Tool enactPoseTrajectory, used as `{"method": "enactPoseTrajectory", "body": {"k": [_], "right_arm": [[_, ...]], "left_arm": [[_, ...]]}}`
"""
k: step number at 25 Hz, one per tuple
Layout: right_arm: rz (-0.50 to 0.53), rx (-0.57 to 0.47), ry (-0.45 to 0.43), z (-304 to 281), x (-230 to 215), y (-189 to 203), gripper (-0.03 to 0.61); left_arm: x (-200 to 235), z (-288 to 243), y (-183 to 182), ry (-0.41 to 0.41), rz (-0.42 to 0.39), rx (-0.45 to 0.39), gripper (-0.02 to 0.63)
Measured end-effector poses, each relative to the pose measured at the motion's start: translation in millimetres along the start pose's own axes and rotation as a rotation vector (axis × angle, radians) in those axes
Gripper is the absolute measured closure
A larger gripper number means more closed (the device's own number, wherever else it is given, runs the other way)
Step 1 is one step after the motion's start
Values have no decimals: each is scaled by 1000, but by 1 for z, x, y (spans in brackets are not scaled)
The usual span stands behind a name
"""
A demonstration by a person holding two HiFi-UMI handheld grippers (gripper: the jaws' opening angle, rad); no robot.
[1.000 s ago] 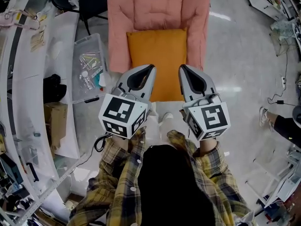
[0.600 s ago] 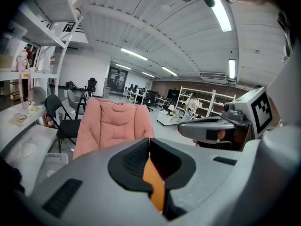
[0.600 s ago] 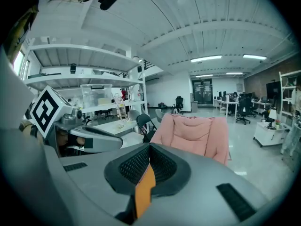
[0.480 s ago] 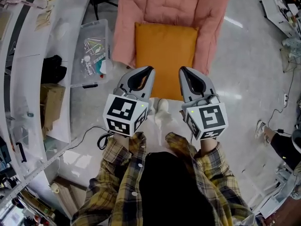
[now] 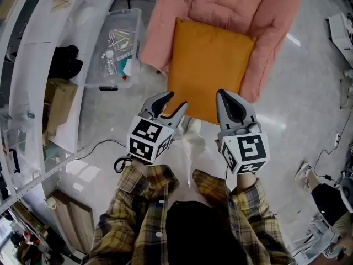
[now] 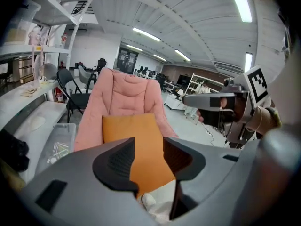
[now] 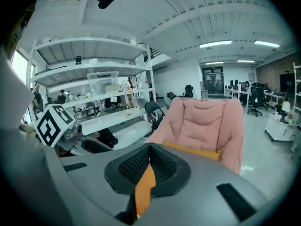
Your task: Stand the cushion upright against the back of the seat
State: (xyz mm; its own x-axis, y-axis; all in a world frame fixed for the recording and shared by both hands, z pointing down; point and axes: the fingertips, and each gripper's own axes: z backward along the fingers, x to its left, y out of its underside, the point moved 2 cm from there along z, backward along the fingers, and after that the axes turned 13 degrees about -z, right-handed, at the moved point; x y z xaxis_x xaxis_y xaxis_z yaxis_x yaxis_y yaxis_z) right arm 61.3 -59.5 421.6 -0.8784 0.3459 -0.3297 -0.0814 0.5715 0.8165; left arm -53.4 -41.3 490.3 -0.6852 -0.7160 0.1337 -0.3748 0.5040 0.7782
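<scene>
An orange cushion (image 5: 212, 59) lies flat on the pink padded seat (image 5: 242, 4), its near edge over the seat's front. The seat's back rises behind the cushion (image 6: 129, 128) in the left gripper view. My left gripper (image 5: 172, 104) hangs just short of the cushion's near left corner. Its jaws have just been opening; they stand apart with nothing between the pads (image 6: 120, 157). My right gripper (image 5: 230, 105) is at the cushion's near right edge, shut, with nothing in it. In the right gripper view a sliver of cushion (image 7: 195, 151) shows past its jaws (image 7: 149, 150).
A clear plastic box (image 5: 113, 48) of small parts sits on the floor left of the seat. White shelving (image 5: 33, 87) and a cardboard box (image 5: 58, 109) line the left side. A cable (image 5: 102, 146) runs over the floor. My shoes (image 5: 190, 131) stand before the seat.
Both grippers have sunk toward the cushion's near edge. The left gripper's jaws, shut before, now stand apart. The right gripper's jaws stay together.
</scene>
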Motion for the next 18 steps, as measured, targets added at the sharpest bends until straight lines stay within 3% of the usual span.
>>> {"method": "enactPoseTrajectory", "body": {"k": [5, 11, 18], "right_arm": [[-16, 56, -32, -28, -5, 31, 560], [-29, 102, -67, -60, -6, 63, 560], [-53, 188, -79, -79, -8, 105, 560]], "left_arm": [[14, -25, 64, 16, 62, 77, 376], [22, -58, 151, 32, 132, 190, 347], [34, -93, 244, 39, 93, 328, 345]]}}
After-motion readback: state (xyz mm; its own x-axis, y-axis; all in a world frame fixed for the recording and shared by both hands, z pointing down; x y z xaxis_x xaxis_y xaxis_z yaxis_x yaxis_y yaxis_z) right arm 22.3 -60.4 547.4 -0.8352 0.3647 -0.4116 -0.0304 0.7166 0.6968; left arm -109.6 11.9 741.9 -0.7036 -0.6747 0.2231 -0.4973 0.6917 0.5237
